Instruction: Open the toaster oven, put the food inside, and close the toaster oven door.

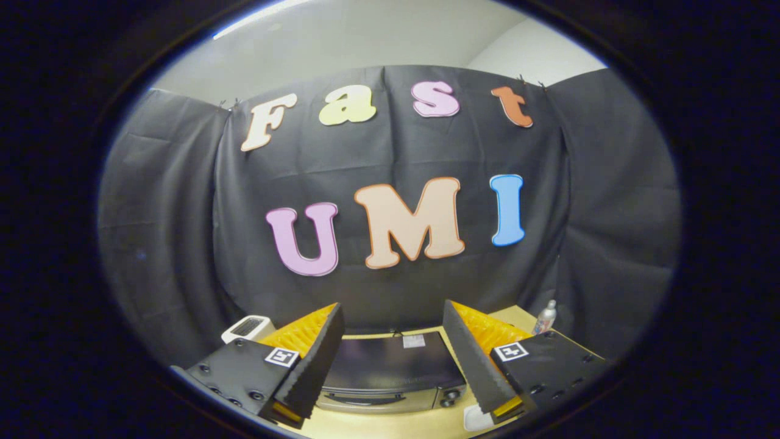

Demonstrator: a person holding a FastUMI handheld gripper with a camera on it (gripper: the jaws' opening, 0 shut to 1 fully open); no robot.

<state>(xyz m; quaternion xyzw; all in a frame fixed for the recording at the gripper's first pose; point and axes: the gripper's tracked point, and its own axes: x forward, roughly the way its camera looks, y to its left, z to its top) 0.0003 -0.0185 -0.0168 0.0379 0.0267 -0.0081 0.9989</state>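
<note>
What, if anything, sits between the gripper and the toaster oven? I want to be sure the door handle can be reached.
Nothing visible does. The gripper is open, and the toaster oven sits below and ahead, framed between its fingers, door shut. A white appliance and a small bottle stand off to the sides.

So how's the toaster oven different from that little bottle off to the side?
The toaster oven is a wide, dark, low box lying beyond the open gripper, seen between its fingers; the bottle is slim, pale, upright, past the right finger. Both stand on the wooden table.
</note>
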